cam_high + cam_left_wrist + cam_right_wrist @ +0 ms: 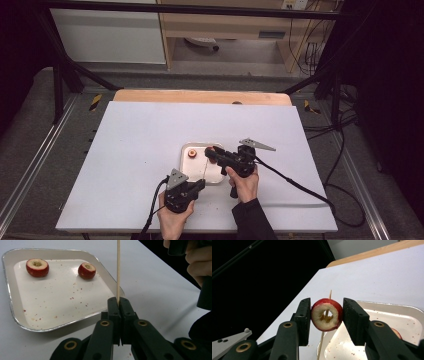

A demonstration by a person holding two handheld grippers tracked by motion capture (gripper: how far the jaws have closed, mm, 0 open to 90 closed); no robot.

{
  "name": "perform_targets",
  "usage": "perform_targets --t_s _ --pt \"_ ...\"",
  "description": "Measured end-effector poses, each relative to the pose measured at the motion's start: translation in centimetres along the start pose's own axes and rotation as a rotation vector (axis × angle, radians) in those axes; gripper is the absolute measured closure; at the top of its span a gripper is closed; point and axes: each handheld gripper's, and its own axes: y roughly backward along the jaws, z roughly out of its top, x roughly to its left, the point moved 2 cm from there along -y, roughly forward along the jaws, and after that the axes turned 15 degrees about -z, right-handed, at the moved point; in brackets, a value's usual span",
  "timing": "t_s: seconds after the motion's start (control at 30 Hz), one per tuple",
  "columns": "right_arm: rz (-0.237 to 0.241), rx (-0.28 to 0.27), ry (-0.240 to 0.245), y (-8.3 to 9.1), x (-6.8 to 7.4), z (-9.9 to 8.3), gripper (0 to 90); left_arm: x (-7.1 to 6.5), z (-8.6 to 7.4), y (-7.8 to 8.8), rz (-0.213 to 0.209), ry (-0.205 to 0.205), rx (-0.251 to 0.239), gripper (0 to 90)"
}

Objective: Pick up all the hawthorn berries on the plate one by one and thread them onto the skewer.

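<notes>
We clamp the thin wooden skewer (118, 270) upright in the fully closed left gripper (120, 305); the right gripper (326, 315), part-open, holds a cored red fruit ring (326, 314) for threading.

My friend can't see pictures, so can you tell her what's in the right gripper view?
Two black jaws of the right gripper squeeze a cored red fruit piece, with a thin wooden skewer showing through its hollow middle. Below and to the right lies a white tray on a white table.

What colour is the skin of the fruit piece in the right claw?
Red skin, pale cream flesh, on the cored round fruit piece; clearest in the right gripper view.
</notes>
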Motion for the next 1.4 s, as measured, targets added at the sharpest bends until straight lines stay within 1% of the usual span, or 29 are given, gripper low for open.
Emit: perform_targets --t_s 0.07,0.13,0.23,0.3,0.33,0.4,0.47,0.57,0.63,0.7,0.83,0.93,1.0,1.1,1.13,1.17,1.2,1.23,1.3,1.4 --pt "0.012 0.008 0.008 -0.1 0.0 -0.1 60.1 -0.1 0.4 0.1 -0.007 -0.001 -0.005 88.8" --pt "0.030 0.027 0.010 -0.1 0.0 -0.3 60.1 -0.1 0.8 0.2 -0.001 0.001 -0.010 88.8" --pt "0.033 0.034 0.014 -0.2 0.2 -0.7 60.1 0.0 1.3 0.0 0.016 -0.010 0.007 88.8" --pt "0.026 0.029 0.025 -0.2 0.2 -0.8 60.1 0.2 1.5 -0.1 0.010 -0.006 -0.005 88.8" --pt "0.031 0.040 0.024 -0.2 0.2 -1.0 60.1 0.2 1.6 -0.1 0.010 -0.004 -0.008 88.8" --pt "0.038 0.058 0.029 -0.2 0.4 -1.5 60.1 0.3 1.9 -0.1 0.016 -0.008 -0.010 88.8" --pt "0.036 0.059 0.038 -0.3 0.5 -1.9 60.1 0.5 2.1 -0.2 0.015 -0.006 0.000 88.8" --pt "0.024 0.058 0.052 -0.4 0.5 -2.2 60.1 0.8 2.2 -0.4 0.014 -0.014 0.007 88.8" --pt "0.023 0.075 0.052 -0.5 0.5 -2.4 60.1 0.9 2.3 -0.5 0.018 -0.018 0.009 88.8" --pt "0.018 0.070 0.060 -0.5 0.5 -2.6 60.1 0.9 2.4 -0.5 0.018 -0.022 0.010 88.8" --pt "0.018 0.076 0.058 -0.5 0.5 -2.5 60.0 1.0 2.4 -0.6 0.011 -0.029 0.011 88.8" --pt "0.010 0.082 0.062 -0.4 0.4 -2.4 60.0 1.0 2.4 -0.7 0.005 -0.039 0.019 88.8" --pt "0.008 0.087 0.064 -0.4 0.4 -2.4 60.0 1.0 2.4 -0.7 0.009 -0.046 0.024 88.8" --pt "0.015 0.108 0.066 -0.4 0.3 -2.3 59.5 1.1 2.2 -0.6 0.000 -0.052 0.020 88.7" --pt "0.021 0.108 0.073 -0.4 0.3 -2.2 58.5 1.1 2.2 -0.5 0.012 -0.055 0.023 88.8" --pt "0.022 0.102 0.083 -0.3 0.3 -2.2 55.0 1.2 2.1 -0.4 0.021 -0.060 0.028 88.7" --pt "0.015 0.088 0.100 -0.2 0.3 -2.1 48.7 1.3 1.9 -0.3 0.019 -0.054 0.026 88.7" --pt "0.008 0.084 0.115 -0.1 0.2 -1.9 44.9 1.4 1.8 -0.1 0.025 -0.056 0.030 88.7" --pt "0.003 0.094 0.148 0.1 0.0 -1.6 36.7 1.7 1.4 0.3 0.035 -0.061 0.043 88.7" --pt "-0.034 0.108 0.191 0.3 -0.5 -1.1 26.7 2.1 0.9 0.9 0.047 -0.070 0.059 88.7"
